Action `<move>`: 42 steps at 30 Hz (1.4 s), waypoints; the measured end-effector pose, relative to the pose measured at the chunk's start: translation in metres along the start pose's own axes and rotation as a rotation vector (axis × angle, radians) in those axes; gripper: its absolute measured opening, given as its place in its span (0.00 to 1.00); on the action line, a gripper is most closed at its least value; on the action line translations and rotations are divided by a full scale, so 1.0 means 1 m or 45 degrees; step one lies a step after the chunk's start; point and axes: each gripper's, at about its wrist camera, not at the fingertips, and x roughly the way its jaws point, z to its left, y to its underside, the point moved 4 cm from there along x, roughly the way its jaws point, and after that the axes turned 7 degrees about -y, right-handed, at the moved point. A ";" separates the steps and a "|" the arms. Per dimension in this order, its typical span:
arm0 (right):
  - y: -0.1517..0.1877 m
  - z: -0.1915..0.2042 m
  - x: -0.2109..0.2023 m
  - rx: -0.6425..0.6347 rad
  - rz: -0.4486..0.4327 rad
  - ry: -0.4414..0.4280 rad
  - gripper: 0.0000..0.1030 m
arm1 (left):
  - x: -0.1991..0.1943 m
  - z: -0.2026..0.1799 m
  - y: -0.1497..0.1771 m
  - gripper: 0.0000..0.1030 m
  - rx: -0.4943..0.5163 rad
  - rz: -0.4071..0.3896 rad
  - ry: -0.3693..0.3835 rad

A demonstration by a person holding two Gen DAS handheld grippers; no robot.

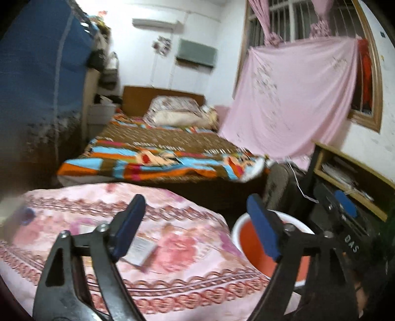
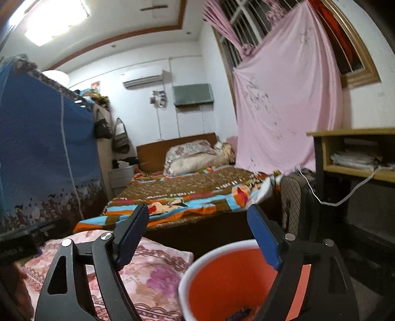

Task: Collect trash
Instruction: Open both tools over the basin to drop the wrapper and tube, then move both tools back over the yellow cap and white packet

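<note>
Fingers: left gripper [image 1: 197,227] and right gripper [image 2: 200,234] both spread, nothing held.
Risk: card [image 1: 142,249] lies flat on cloth [image 1: 172,271]; fingers may snag fabric or miss bin [image 2: 222,279].

**Room Layout: Bedroom**

White walls [image 2: 138,81] enclose a bed [image 2: 187,190] with a wooden headboard [image 2: 158,150] and a multicoloured blanket [image 1: 158,153]. A blue wardrobe [image 2: 42,138] stands at left. A barred window [image 1: 291,17] at right carries a hanging pink sheet [image 1: 291,103]. An air conditioner [image 2: 143,80] is wall-mounted. A ceiling light [image 2: 54,22] is lit.
</note>
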 end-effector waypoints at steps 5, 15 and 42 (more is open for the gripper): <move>-0.001 0.021 -0.002 -0.034 -0.062 -0.043 1.00 | -0.019 0.029 -0.006 0.89 -0.015 -0.128 -0.124; -0.004 0.072 -0.014 -0.121 -0.189 -0.195 1.00 | -0.045 0.080 -0.001 0.89 -0.025 -0.207 -0.266; 0.041 0.159 0.057 -0.284 0.200 -0.502 1.00 | -0.030 0.161 0.025 0.87 0.011 -0.045 -0.310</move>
